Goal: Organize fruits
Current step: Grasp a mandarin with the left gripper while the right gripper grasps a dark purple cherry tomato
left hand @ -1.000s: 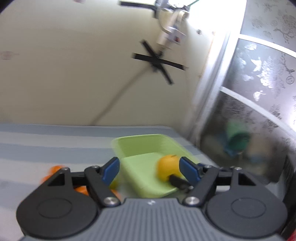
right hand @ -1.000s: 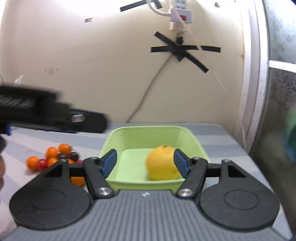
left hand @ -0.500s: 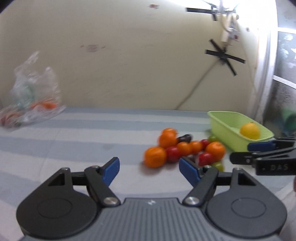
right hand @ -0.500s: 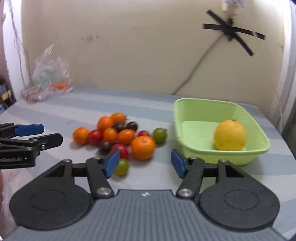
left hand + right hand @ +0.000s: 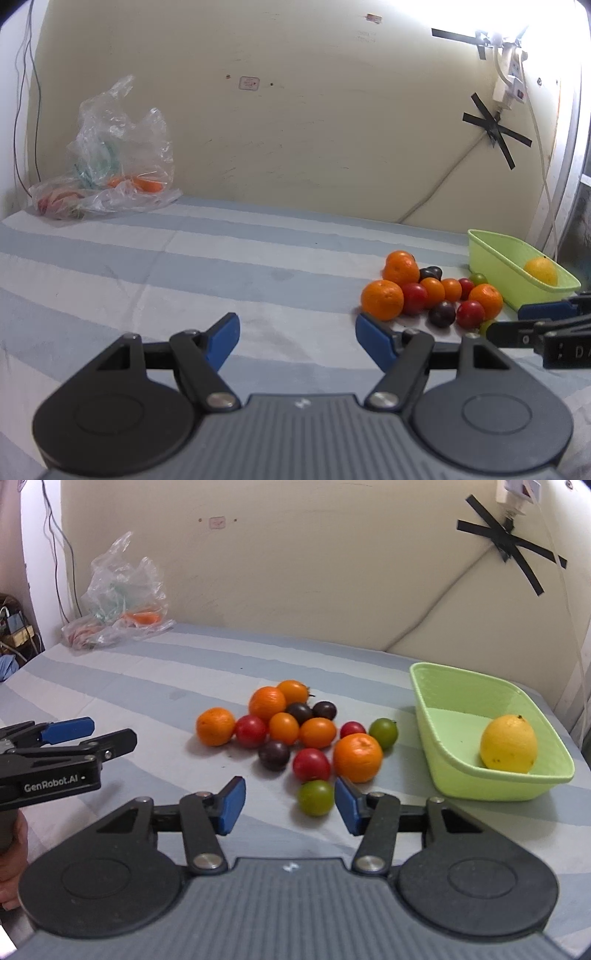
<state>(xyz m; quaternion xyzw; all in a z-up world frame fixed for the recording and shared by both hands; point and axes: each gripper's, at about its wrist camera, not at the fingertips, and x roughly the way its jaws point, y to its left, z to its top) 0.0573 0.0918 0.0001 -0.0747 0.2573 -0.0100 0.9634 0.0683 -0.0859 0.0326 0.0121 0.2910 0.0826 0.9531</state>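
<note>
Orange fruit pile [image 5: 291, 731] now ahead, not tray [image 5: 439, 686]; right tool [image 5: 290, 805] closing, empty.

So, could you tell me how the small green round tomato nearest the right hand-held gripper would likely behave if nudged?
The small green round tomato looks smooth and round, so it would probably roll across the striped cloth. Its glossy skin may slip between pads. It lies apart from the pile, so nothing blocks it.

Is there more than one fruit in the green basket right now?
No, the green basket holds only the one yellow citrus fruit; the other fruits lie on the striped cloth.
</note>
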